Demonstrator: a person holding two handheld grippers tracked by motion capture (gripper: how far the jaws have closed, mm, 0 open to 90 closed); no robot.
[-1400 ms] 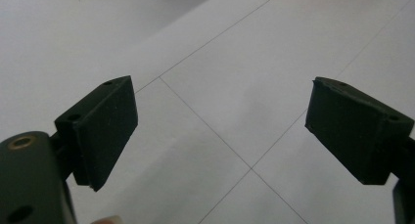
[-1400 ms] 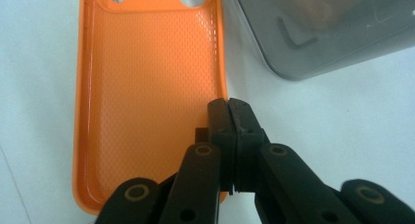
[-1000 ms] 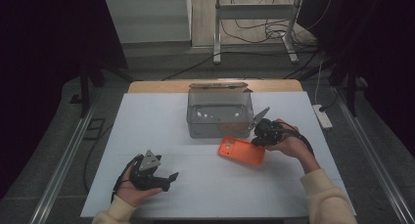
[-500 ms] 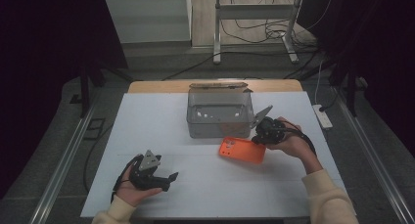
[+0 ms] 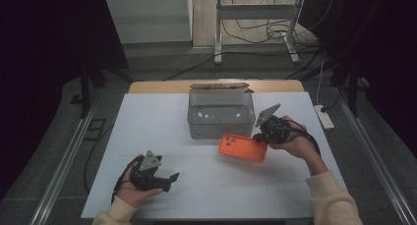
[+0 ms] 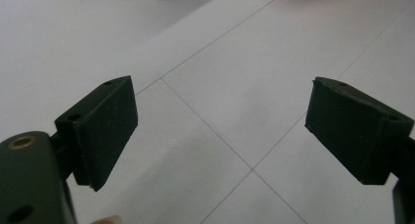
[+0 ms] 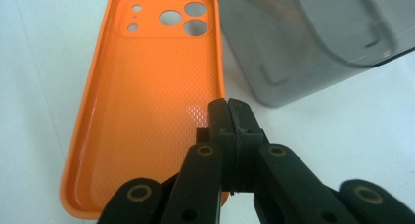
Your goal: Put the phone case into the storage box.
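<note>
Right gripper (image 7: 229,117): jaws pinched together on the long side wall of an orange phone case (image 7: 147,101), pads pressed against the thin rim from inside and outside. Case lies open side up, its textured inner face showing; camera cutouts sit at the end farthest from the gripper. In the right gripper view the case stretches away ahead and to the left of the jaws, and a grey translucent box (image 7: 313,33) stands just beyond the jaws on the right, close to the case's edge; cannot tell whether the two touch. From the high view the right gripper (image 5: 261,135) meets the near right end of the phone case (image 5: 242,147), which sits just in front of the box (image 5: 220,118) on the white table top (image 5: 147,122); cannot tell whether the gripped end is off the surface. Left gripper (image 5: 169,179): held low over the table, well apart from the case and the box. In the left gripper view its jaws stand wide apart with nothing between them, the left gripper (image 6: 222,131) looking down on bare white surface crossed by thin seam lines.
</note>
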